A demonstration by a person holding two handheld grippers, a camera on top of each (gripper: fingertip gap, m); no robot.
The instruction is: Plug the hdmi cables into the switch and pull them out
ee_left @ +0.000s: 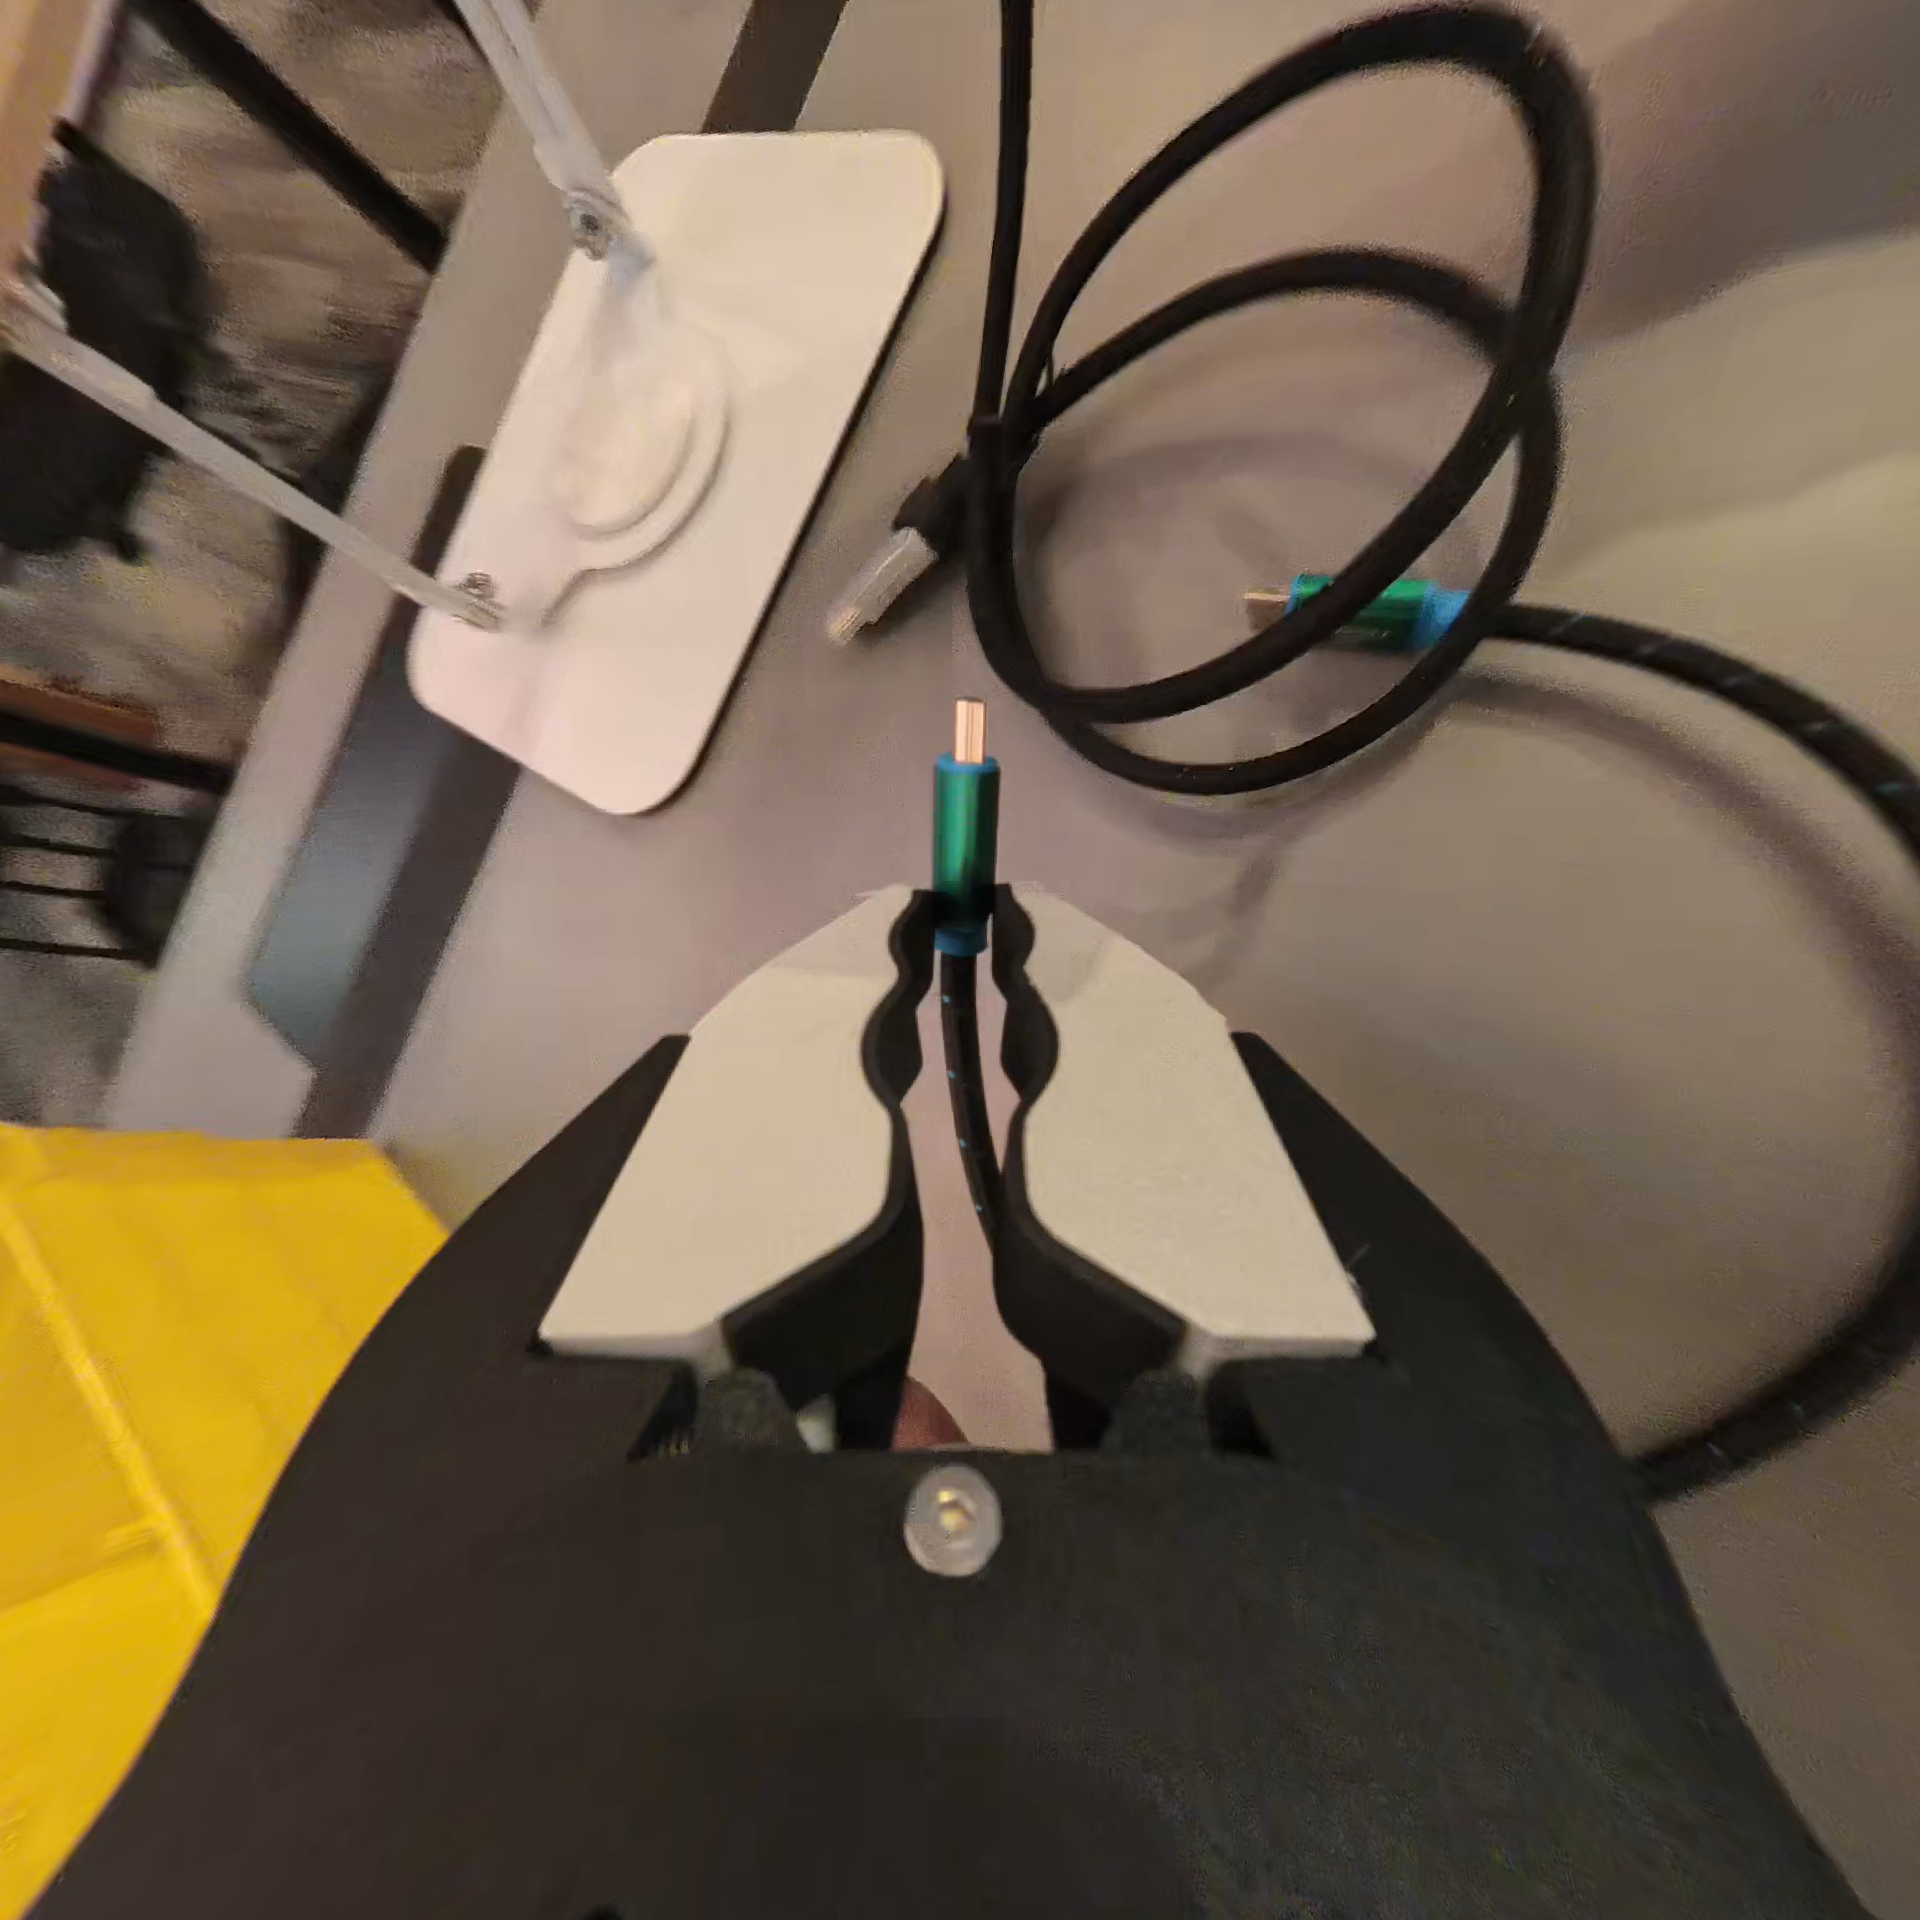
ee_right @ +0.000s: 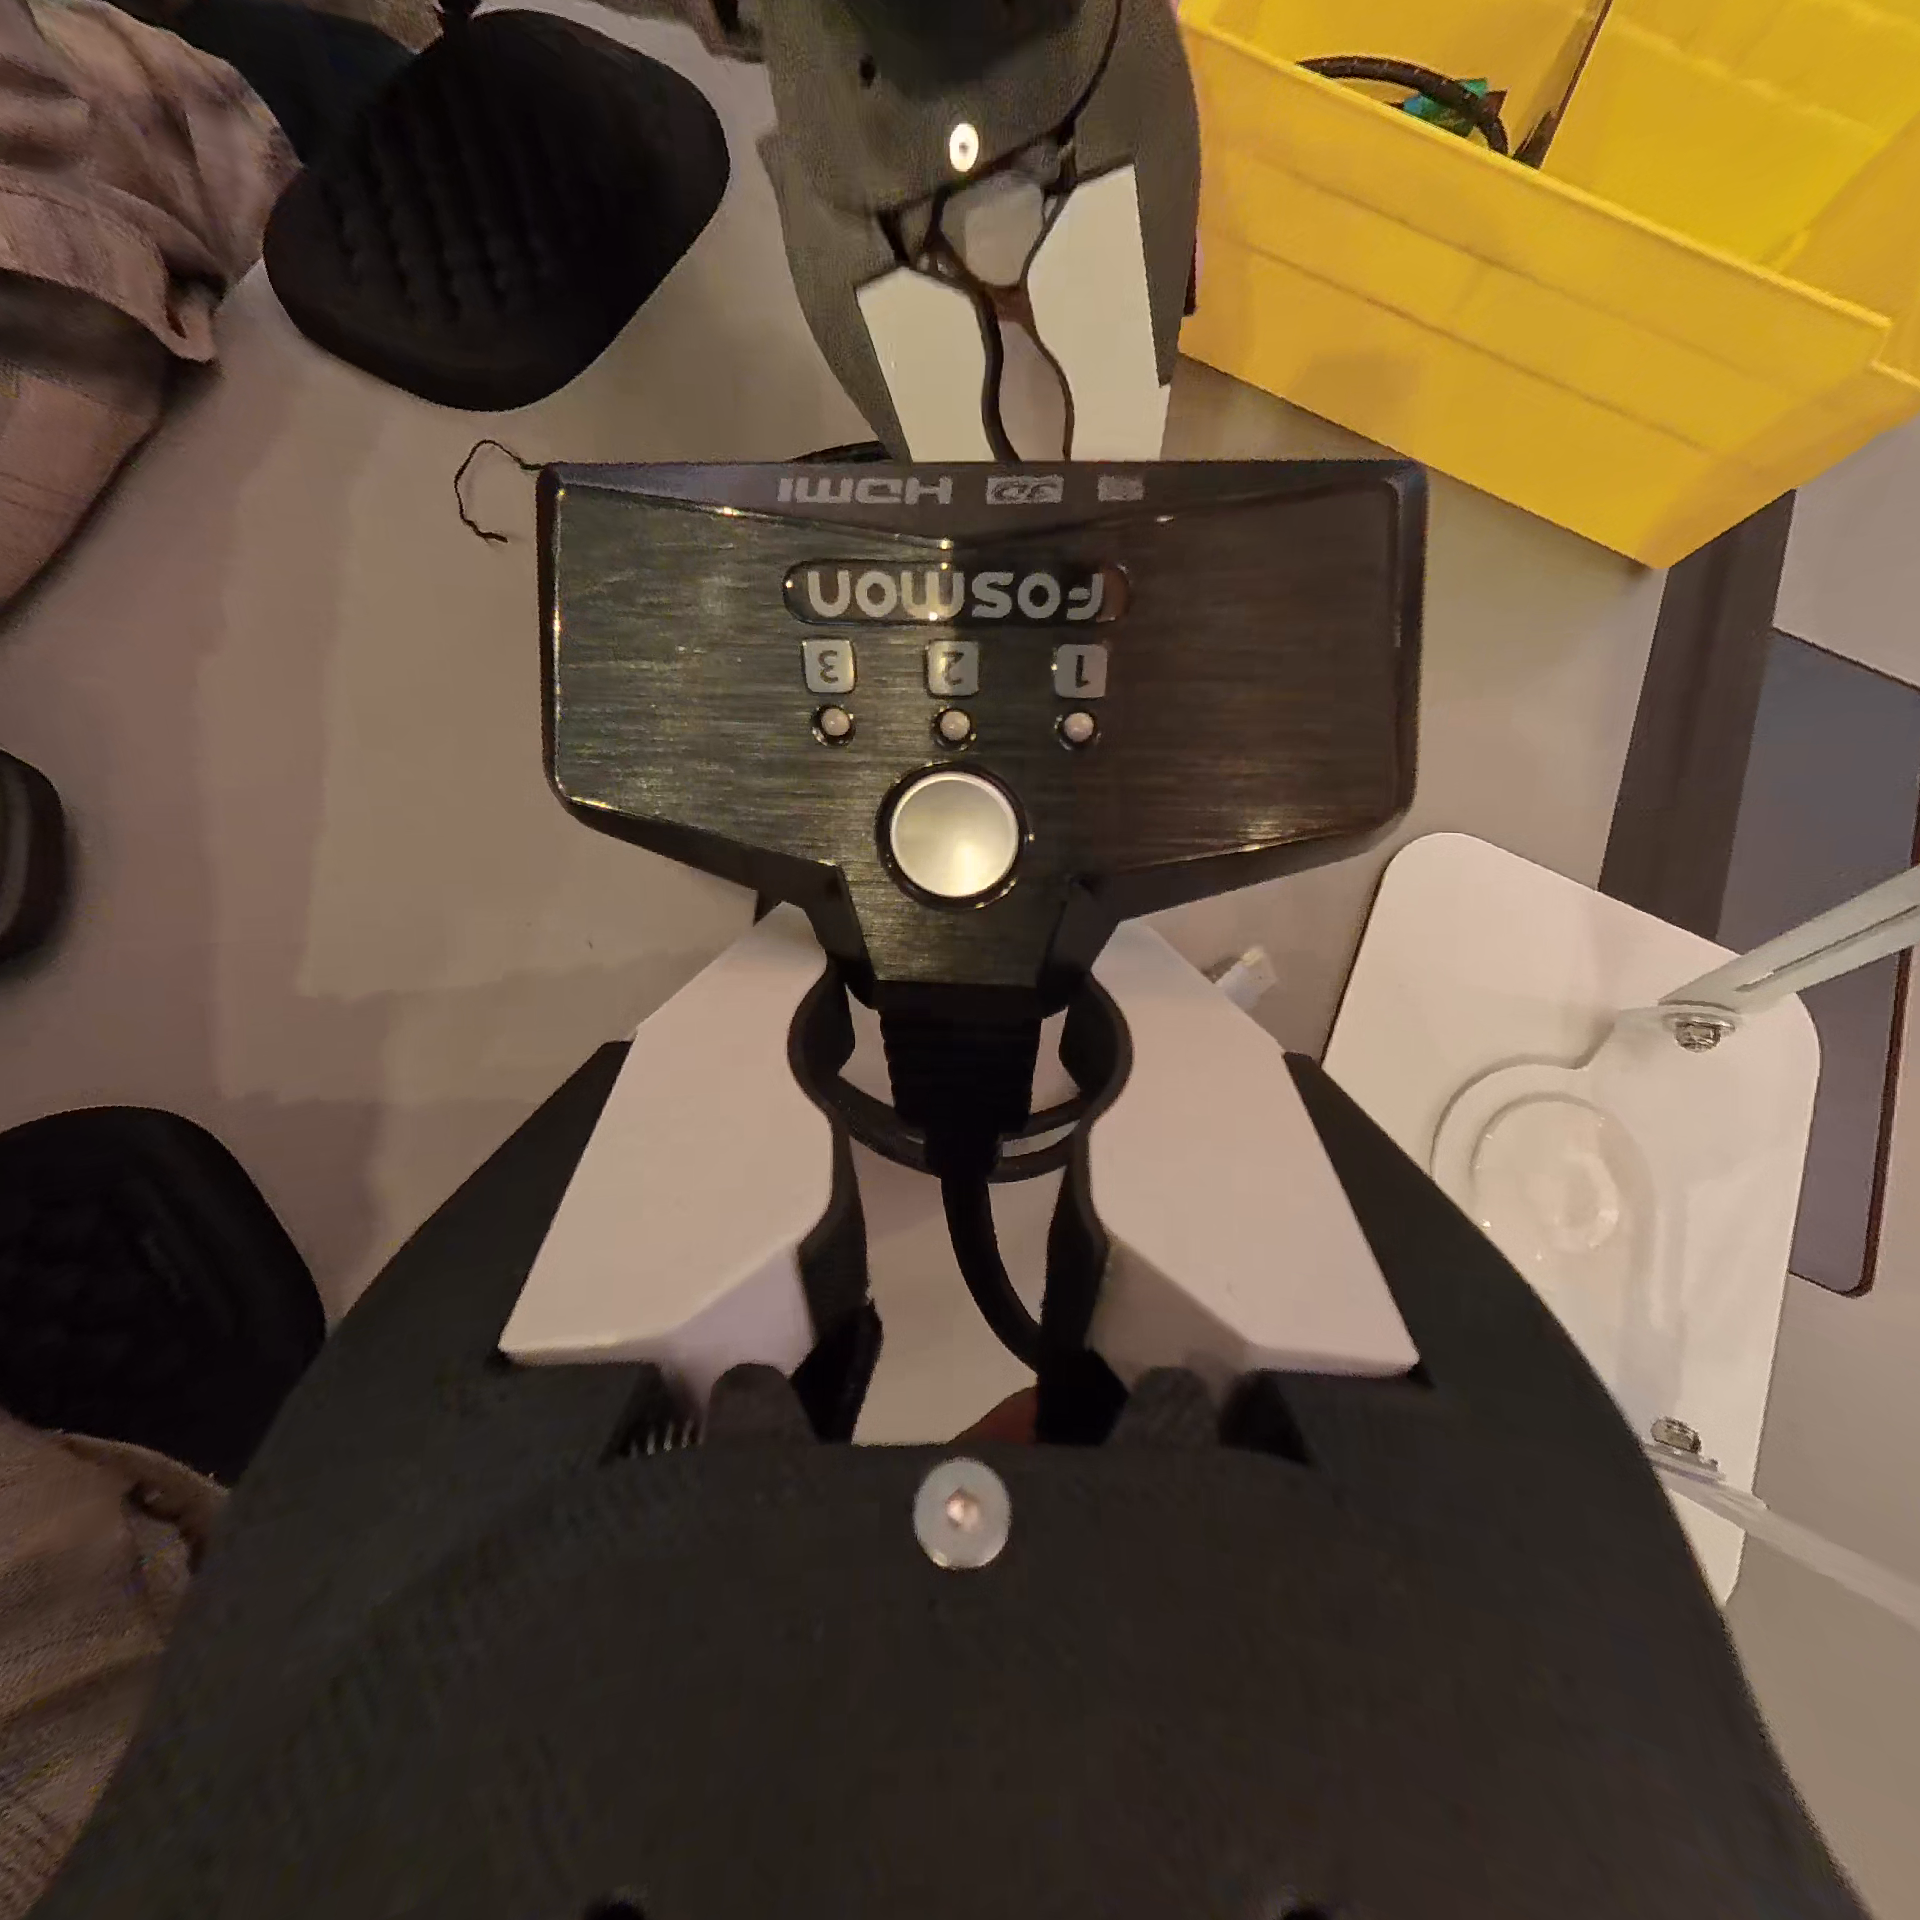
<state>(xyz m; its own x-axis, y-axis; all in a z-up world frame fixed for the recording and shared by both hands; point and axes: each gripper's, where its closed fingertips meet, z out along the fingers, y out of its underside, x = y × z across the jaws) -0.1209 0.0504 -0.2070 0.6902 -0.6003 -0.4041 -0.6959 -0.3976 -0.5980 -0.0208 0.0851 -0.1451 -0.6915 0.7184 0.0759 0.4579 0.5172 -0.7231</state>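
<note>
Left wrist view: the left claw is clenching a green HDMI plug by its rear collar, the metal tip projecting forward past the fingertips above the desk. Its braided cable is trailing back between the fingers toward the claw's body. Ahead and to the right, a second green plug is lying on the desk under a coiled black cable, with a silver-tipped black plug just beside the coil. A white plate is resting to the left, and a yellow bin is being cut off by the frame's lower left edge.

Right wrist view: the right claw is grasping the black HDMI switch at its narrow cable end, the wide port edge pointing away. The switch's ports are facing away and cannot be seen. Beyond that edge the left claw is appearing, its tips hidden behind the switch, so contact between plug and port cannot be judged. A yellow bin is standing at the upper right.
</note>
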